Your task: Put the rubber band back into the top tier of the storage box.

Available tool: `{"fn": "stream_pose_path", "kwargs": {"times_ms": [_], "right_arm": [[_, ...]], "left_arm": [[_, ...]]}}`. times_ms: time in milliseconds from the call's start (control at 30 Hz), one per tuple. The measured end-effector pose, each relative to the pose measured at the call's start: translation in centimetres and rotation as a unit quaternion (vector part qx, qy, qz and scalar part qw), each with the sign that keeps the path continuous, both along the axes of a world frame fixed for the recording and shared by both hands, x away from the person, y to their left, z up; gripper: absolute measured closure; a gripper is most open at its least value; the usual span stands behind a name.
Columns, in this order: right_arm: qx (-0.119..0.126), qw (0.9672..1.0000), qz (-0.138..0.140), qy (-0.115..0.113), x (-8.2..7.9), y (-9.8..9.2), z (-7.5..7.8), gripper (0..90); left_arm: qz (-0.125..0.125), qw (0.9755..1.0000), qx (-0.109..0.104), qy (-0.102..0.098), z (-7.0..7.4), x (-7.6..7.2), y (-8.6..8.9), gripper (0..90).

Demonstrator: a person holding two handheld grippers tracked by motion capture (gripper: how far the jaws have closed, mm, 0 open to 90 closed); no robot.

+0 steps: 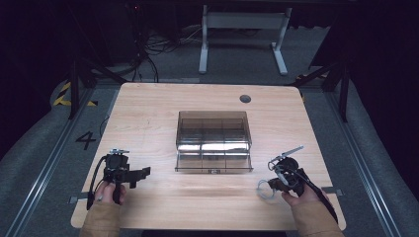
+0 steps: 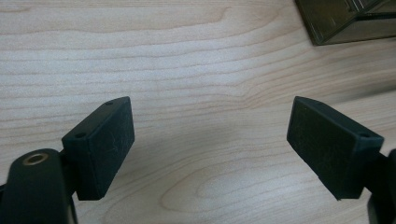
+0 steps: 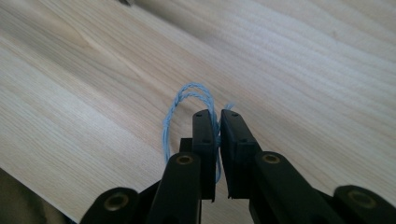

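A light-blue twisted string [image 3: 187,109] is clamped between the jaws of the right gripper [image 3: 218,116], above the wooden table [image 3: 303,70]. The jaws of the left gripper [image 2: 210,140] are held wide apart over bare wood.

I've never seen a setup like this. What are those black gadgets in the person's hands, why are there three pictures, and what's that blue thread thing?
A person sits at a wooden table holding a hand-worked clamp with two black jaws in each hand. One picture comes from a camera above the table; the other two come from small cameras riding on each clamp, looking along its jaws. In the middle of the table stands a smoky clear plastic box with compartments. The left gripper has its jaws wide apart with bare wood between them. The right gripper is shut on a loop of twisted light-blue string, which arches up beside the jaws. From above, the string shows near the right hand.
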State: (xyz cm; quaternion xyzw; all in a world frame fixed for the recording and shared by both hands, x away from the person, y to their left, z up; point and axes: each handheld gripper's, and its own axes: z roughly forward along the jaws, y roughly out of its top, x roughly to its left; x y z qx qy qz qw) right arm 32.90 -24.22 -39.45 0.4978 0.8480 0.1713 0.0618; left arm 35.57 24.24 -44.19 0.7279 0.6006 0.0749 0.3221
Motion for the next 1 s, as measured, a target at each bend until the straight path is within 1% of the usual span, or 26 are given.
{"fn": "stream_pose_path", "kwargs": {"times_ms": [100,133,167,233,300,533,867,967,1000], "right_arm": [[0.0,1.0,0.001,-0.009,0.1,0.0,1.0,84.6],[0.0,0.9999,0.004,-0.01,0.1,-0.1,1.3,84.6],[-0.002,0.9999,0.004,-0.013,0.1,-0.1,1.6,84.7],[-0.002,0.9998,0.005,-0.017,0.2,-0.2,2.1,84.6],[-0.004,0.9998,0.006,-0.02,0.3,-0.3,2.5,84.7],[-0.006,0.9996,0.005,-0.029,0.6,-0.5,4.0,84.6],[0.004,0.999,0.007,-0.044,1.4,-0.6,6.3,84.7],[0.005,0.9988,0.008,-0.048,1.5,-0.6,6.9,84.7],[0.006,0.9988,0.008,-0.048,1.5,-0.7,7.1,84.7]], "left_arm": [[0.002,1.0,-0.002,-0.001,0.0,0.1,-0.1,15.8],[-0.002,1.0,-0.001,-0.001,0.0,0.2,-0.1,15.8],[-0.003,1.0,-0.005,0.002,-0.1,0.2,-0.2,15.8],[-0.005,1.0,-0.003,0.003,-0.1,0.4,-0.2,15.8],[-0.003,1.0,-0.006,0.005,-0.1,0.4,-0.3,15.8],[-0.011,0.9999,-0.007,0.005,-0.1,0.9,-0.7,15.8],[-0.016,0.9999,-0.004,0.005,-0.1,1.3,-1.2,15.8],[-0.02,0.9998,-0.007,0.006,-0.1,1.5,-1.2,15.8],[-0.015,0.9998,-0.009,0.006,-0.1,1.5,-1.3,15.8]]}}
